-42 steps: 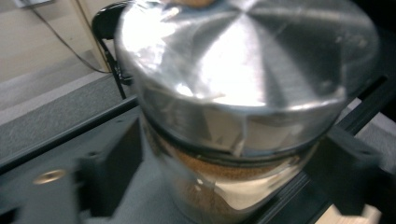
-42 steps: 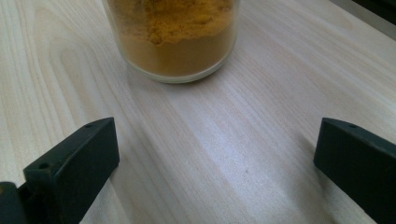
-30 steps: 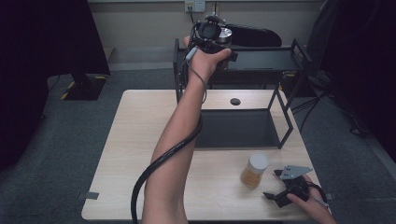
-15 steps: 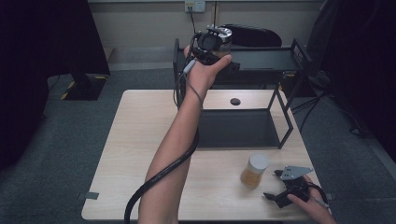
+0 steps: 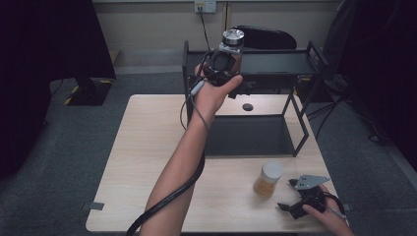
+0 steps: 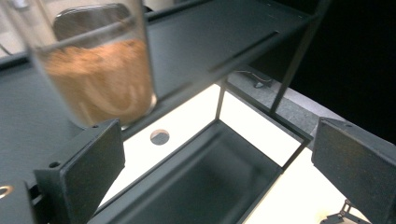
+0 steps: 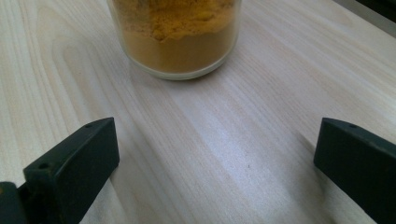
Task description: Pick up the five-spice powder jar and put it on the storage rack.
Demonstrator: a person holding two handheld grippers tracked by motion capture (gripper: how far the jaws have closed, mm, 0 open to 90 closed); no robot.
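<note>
The right gripper point(image 5: 295, 196), jaws spread wide and empty, sits just beside the upright orange-powder jar point(image 5: 268, 180), which stands straight ahead.

**A:** How is the light in the high view?

**B:** Dim and even. The pale counter point(image 5: 147, 147) is the brightest area; both side edges sink into near black. The raised forearm point(image 5: 182, 162) casts only a faint shadow.

**A:** And the left gripper view?

**B:** The glass jar point(image 6: 100, 70) is smeared by motion blur. The counter glares white under the dark shelf frame point(image 6: 224, 42).

**A:** The right gripper view?

**B:** Sharp wood grain mid-frame. The jar of orange powder point(image 7: 175, 35) is slightly soft, with a soft shadow beside it.
</note>
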